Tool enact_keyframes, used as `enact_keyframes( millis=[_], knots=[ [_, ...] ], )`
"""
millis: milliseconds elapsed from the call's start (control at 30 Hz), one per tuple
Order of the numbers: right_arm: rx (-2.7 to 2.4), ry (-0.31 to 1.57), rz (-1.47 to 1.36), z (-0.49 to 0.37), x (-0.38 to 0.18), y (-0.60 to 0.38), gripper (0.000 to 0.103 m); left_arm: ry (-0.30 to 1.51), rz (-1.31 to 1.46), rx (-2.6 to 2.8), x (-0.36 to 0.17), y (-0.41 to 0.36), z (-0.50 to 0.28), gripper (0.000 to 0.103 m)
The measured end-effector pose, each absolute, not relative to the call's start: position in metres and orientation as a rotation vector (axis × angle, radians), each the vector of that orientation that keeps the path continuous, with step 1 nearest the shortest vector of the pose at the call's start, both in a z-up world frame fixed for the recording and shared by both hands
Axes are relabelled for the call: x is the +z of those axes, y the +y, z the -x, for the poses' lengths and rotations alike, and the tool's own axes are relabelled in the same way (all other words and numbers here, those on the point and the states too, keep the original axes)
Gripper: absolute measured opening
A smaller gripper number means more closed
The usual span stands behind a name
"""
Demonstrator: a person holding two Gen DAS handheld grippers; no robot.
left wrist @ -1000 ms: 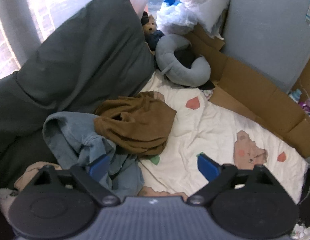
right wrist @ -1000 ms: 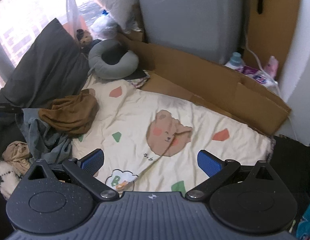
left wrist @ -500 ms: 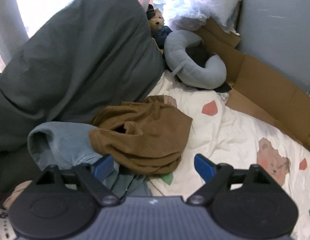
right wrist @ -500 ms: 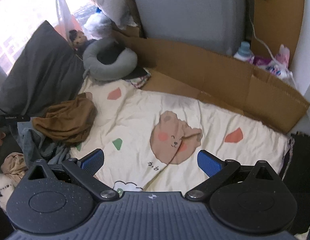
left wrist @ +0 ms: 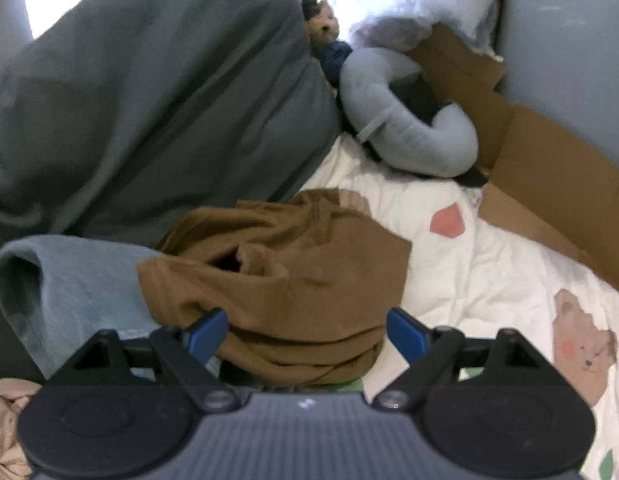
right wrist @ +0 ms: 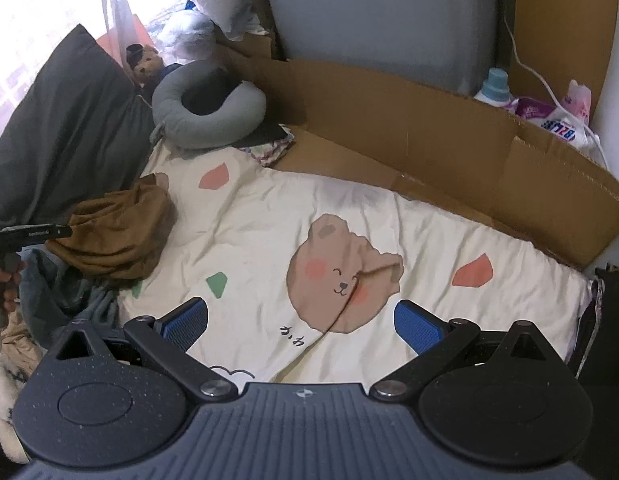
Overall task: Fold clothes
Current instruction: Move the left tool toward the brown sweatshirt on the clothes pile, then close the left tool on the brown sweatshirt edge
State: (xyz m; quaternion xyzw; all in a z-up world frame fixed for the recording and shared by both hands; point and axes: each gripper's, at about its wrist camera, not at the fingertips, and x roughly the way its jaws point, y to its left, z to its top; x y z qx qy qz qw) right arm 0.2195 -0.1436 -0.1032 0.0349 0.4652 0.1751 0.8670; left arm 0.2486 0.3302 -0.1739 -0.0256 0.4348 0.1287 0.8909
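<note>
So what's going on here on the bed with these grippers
A person holding a gripper in each hand is starting to fold clothes. The left gripper is open, framing the crumpled brown garment, which lies on a blue-grey garment at the blanket's edge; the pads don't press on it yet. The right gripper is open and empty above the bear-print blanket. Nothing is folded yet.
</note>
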Motion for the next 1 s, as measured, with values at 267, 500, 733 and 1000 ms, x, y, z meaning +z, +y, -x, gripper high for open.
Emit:
enact_keyframes(
  millis=[267, 500, 733, 1000],
  knots=[
    [0.395, 1.016, -0.057, -0.227, -0.133, -0.132, 0.102, 0.906, 0.016, 0.288, -0.205, 0.343, -0.261, 0.088],
    [0.440, 1.044, -0.033, -0.225, -0.146, -0.122, 0.102, 1.011, -0.030, 0.283, -0.244, 0.350, -0.276, 0.080],
    [0.445, 1.068, -0.009, -0.224, -0.159, -0.122, 0.102, 1.074, -0.057, 0.285, -0.265, 0.352, -0.272, 0.000],
    [0.461, 1.079, -0.062, -0.227, -0.176, -0.133, 0.102, 1.036, -0.107, 0.196, -0.251, 0.333, -0.255, 0.000]
  ],
)
